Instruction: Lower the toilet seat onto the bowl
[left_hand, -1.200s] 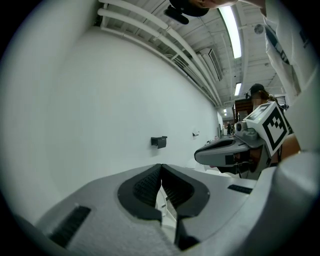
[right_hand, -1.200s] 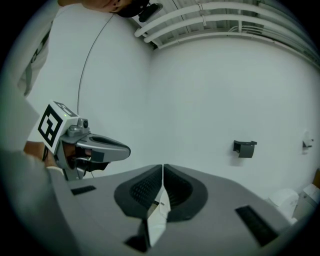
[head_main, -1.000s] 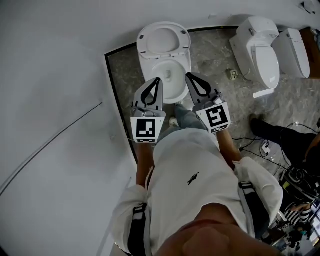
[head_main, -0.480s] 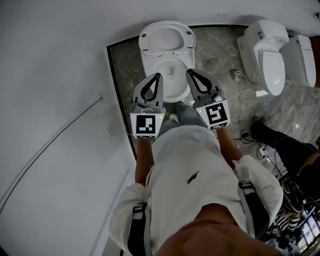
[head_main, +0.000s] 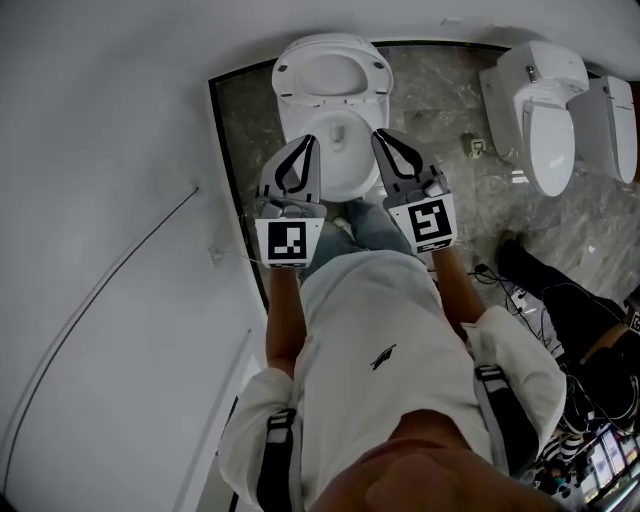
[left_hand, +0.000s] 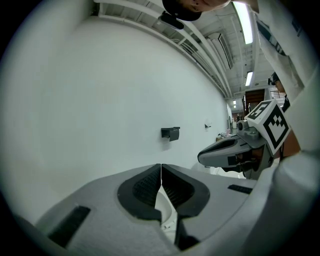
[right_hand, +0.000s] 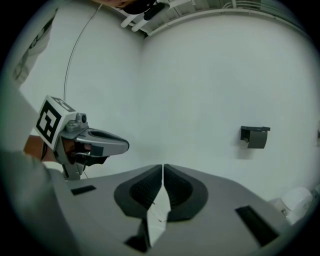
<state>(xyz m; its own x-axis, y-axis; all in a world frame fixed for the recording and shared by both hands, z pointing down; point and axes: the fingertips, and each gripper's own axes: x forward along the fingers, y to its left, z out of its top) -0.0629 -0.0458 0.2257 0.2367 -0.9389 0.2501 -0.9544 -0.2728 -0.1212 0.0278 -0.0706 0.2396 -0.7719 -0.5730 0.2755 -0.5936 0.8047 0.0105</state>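
Note:
A white toilet stands at the top middle of the head view. Its seat (head_main: 330, 75) is raised upright behind the open bowl (head_main: 338, 160). My left gripper (head_main: 309, 141) hovers over the bowl's left rim and my right gripper (head_main: 379, 135) over its right rim, both short of the seat. Each pair of jaws is shut with nothing between them. In the left gripper view the shut left gripper (left_hand: 161, 167) points at the white wall, with the right gripper (left_hand: 235, 150) beside it. In the right gripper view the shut right gripper (right_hand: 163, 167) has the left gripper (right_hand: 95, 145) at its left.
Two more white toilets (head_main: 545, 110) (head_main: 612, 115) stand on the marble floor at the right. A dark floor edge (head_main: 232, 180) runs along the white wall at the left. Cables (head_main: 530, 295) and a person's dark shoe (head_main: 515, 255) lie to the right. A dark holder (right_hand: 255, 136) hangs on the wall.
Both grippers have moved forward and a little down toward the toilet, side by side. Their jaws have stayed shut.

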